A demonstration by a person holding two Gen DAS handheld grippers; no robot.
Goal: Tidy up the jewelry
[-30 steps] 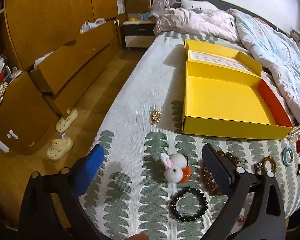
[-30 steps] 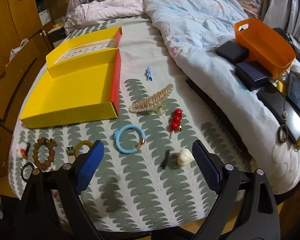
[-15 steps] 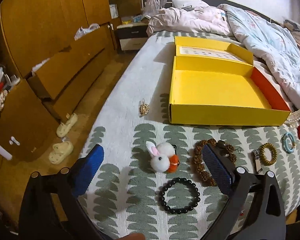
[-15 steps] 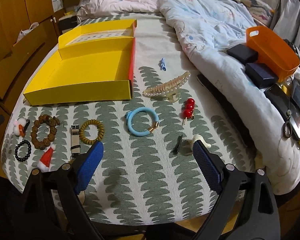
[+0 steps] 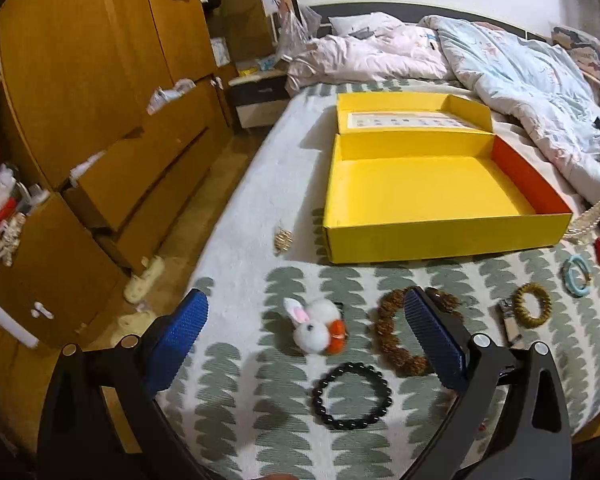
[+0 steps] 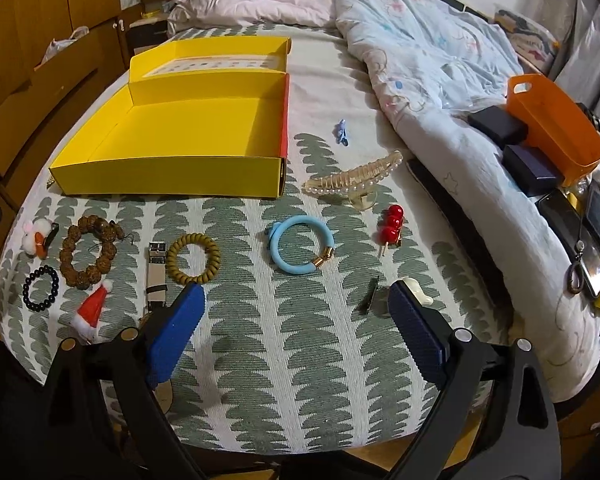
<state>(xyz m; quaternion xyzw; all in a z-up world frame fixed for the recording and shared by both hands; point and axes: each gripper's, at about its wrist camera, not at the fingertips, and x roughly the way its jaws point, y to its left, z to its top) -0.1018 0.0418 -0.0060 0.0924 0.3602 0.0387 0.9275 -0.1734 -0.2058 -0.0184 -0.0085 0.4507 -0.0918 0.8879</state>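
Green-patterned bedspread (image 6: 300,344), near edge dropping off just under both tools. Open yellow box (image 6: 172,176) sitting far left, empty, bare strip in front. Left gripper (image 5: 304,344) spread wide, holding nothing, above bunny clip (image 5: 316,324) and black bead bracelet (image 5: 352,396). Right gripper (image 6: 296,332) also wide open over clear fabric, blue bangle (image 6: 300,248) beyond.

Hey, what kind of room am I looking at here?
Most likely a home bedroom: a bed with a leaf-print cover and a rumpled quilt, wooden wardrobes and drawers, and a nightstand beside the bed.
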